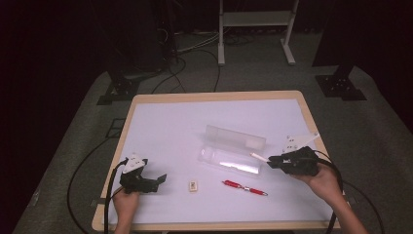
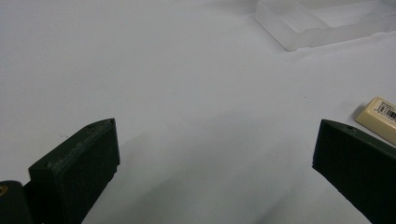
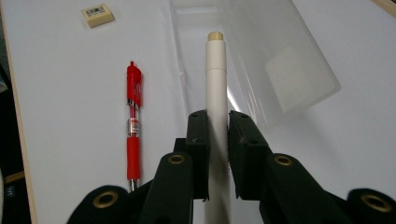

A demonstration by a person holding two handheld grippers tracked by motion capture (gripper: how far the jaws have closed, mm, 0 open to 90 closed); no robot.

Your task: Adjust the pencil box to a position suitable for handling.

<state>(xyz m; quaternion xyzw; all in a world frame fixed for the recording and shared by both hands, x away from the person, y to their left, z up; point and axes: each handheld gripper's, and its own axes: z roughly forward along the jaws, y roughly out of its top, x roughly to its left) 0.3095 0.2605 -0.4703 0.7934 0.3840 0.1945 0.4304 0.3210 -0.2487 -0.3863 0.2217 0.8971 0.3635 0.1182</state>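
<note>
My right gripper (image 3: 218, 122) is shut on a white pen (image 3: 216, 79), which sticks out ahead of its jaws over the clear plastic case. In the high view the right gripper (image 1: 274, 159) sits at the table's right, the white pen (image 1: 258, 156) pointing left toward the open clear case (image 1: 229, 155) and its lid (image 1: 235, 137). A red pen (image 1: 244, 187) lies on the white mat in front of the case, with a red pen (image 3: 133, 126) left of my right jaws. My left gripper (image 1: 157, 179) rests open at the front left, its jaws (image 2: 217, 158) wide apart over bare mat.
A small cream eraser (image 1: 193, 185) lies between the grippers, and the eraser (image 2: 380, 116) sits by the left gripper's right jaw. The white mat (image 1: 170, 126) covers a wooden table. Cables, stands and a white frame stand on the floor beyond.
</note>
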